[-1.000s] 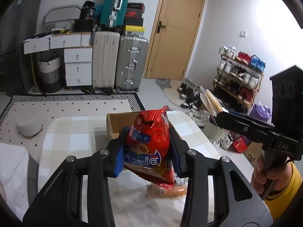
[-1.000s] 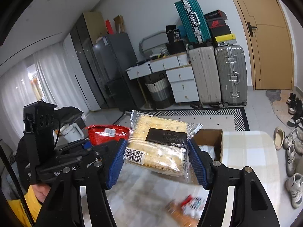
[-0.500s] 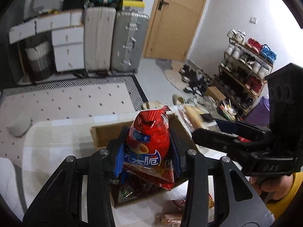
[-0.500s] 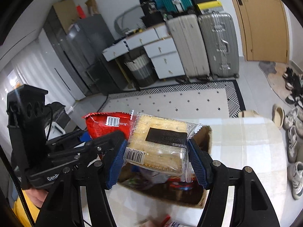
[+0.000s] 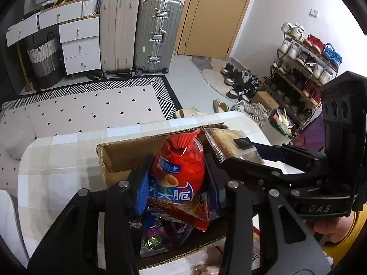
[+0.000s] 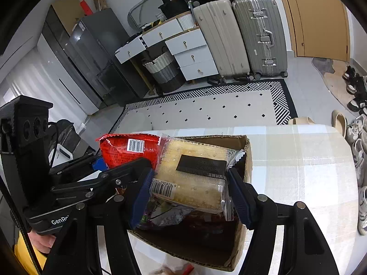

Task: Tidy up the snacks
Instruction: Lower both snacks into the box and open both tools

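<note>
My left gripper (image 5: 176, 183) is shut on a red snack bag (image 5: 179, 171) and holds it upright over the open cardboard box (image 5: 119, 153). My right gripper (image 6: 189, 190) is shut on a clear pack of yellow crackers (image 6: 192, 176) and holds it over the same box (image 6: 246, 158). The two snacks sit side by side, the red bag (image 6: 128, 149) just left of the crackers (image 5: 234, 142). A purple packet (image 5: 165, 233) and other wrappers lie inside the box.
The box stands on a table with a pale checked cloth (image 6: 298, 160). Loose snacks lie on the table in front of the box (image 6: 174, 269). Beyond the table are a patterned rug (image 5: 91, 105), suitcases (image 5: 158, 34), drawers and a shoe rack (image 5: 305, 68).
Both grippers have moved forward and down with their snacks, from above the table to right over the open box. The two grippers have come closer together.
</note>
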`<state>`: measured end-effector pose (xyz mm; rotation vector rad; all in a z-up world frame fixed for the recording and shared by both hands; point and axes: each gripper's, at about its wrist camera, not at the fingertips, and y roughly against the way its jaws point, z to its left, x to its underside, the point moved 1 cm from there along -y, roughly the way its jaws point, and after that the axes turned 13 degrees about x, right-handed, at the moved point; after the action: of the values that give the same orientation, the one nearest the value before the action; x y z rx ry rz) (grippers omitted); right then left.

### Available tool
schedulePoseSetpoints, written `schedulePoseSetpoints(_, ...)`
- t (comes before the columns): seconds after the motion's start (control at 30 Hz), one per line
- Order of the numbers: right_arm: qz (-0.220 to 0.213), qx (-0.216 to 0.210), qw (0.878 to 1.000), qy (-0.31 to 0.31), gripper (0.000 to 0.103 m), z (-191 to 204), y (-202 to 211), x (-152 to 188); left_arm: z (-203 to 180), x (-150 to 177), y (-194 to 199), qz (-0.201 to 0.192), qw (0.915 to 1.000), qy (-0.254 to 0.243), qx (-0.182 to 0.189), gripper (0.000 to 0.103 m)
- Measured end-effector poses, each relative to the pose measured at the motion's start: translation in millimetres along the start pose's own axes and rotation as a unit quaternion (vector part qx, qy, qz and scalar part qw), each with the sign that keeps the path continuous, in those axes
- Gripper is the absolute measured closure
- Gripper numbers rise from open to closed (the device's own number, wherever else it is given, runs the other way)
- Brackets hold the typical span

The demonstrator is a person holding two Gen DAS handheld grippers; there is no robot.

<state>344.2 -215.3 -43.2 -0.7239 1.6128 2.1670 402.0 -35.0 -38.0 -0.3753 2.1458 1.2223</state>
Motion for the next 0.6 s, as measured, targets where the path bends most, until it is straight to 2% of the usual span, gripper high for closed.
schedulePoseSetpoints(0.27,0.014,0.005,1.000,0.011,0.038,2,-7,-1,7,9,-6,0.003,1.0000,-0.001,-0.003,0.062)
schedulePoseSetpoints(0.37,0.018,0.002,1.000,0.005,0.038,-1,-10,-2,8,16,1,0.003,0.9999,-0.006,-0.011,0.055)
schedulePoseSetpoints(0.5,0.020,0.001,1.000,0.000,0.038,1,-11,-2,6,23,12,-0.005,0.9998,-0.006,-0.020,0.039)
schedulePoseSetpoints(0.6,0.023,-0.001,1.000,0.000,0.038,2,-11,-1,9,26,25,-0.012,0.9997,-0.008,-0.020,0.039)
